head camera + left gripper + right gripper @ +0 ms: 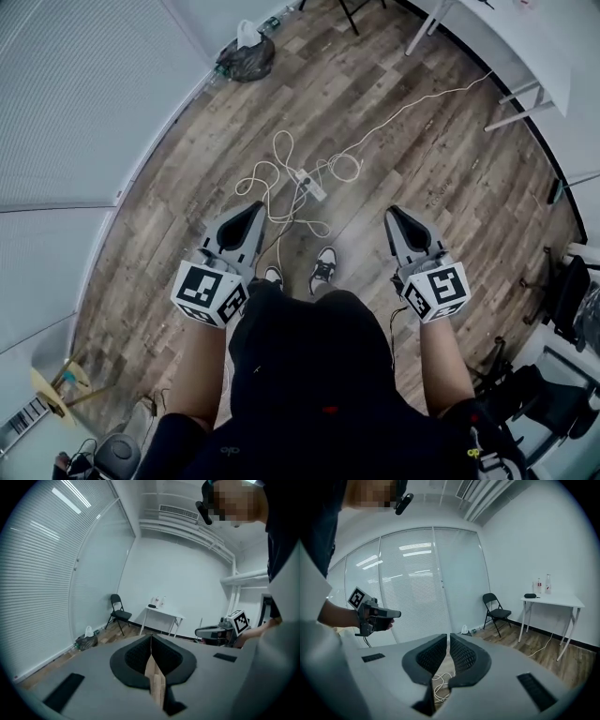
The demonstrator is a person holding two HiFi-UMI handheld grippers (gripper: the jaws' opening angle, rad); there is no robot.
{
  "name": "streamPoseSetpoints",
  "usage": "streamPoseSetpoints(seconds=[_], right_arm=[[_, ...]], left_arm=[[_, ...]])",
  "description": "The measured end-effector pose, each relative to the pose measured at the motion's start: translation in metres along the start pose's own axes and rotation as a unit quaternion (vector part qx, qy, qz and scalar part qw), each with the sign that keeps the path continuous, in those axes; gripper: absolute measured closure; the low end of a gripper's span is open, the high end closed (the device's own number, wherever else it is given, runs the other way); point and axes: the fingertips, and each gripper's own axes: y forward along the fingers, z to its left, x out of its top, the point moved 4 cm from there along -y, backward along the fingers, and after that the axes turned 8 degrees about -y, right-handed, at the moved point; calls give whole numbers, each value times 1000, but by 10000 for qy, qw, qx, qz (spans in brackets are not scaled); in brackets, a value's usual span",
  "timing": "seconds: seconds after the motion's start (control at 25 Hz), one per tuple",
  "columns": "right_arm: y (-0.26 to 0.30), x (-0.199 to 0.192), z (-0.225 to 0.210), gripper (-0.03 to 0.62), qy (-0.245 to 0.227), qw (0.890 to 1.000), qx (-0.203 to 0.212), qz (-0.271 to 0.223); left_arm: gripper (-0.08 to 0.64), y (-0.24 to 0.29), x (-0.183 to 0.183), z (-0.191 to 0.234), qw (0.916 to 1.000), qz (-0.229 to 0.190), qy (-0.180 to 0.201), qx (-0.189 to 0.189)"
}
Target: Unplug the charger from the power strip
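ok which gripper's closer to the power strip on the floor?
Left, by the head view. The left gripper is just left of the power strip; the right gripper sits farther off to its right.

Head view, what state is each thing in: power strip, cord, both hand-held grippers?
Power strip, lying on the floor, untouched.
White cord, loosely looped beside it.
Left hand-held gripper, shut, empty.
Right hand-held gripper, shut, empty.

no legible text, no readable labels
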Motion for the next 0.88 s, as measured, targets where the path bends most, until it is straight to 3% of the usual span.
streamPoseSetpoints(seconds=[0.24,0.48,0.64,0.88], right_arm=[[61,-57,-38,560,71,9996,-36,268],[136,-159,-39,558,113,9963,15,852],[194,-240,-32,554,313,9947,212,955],[276,-383,-26,480,59,9919,422,1201]], left_arm=[[537,74,-43,37,9989,453,79,-92],[537,148,-132,102,9949,916,362,-206],[537,178,-208,148,9910,1193,567,-211],[537,210,-347,221,9839,1722,375,-288]])
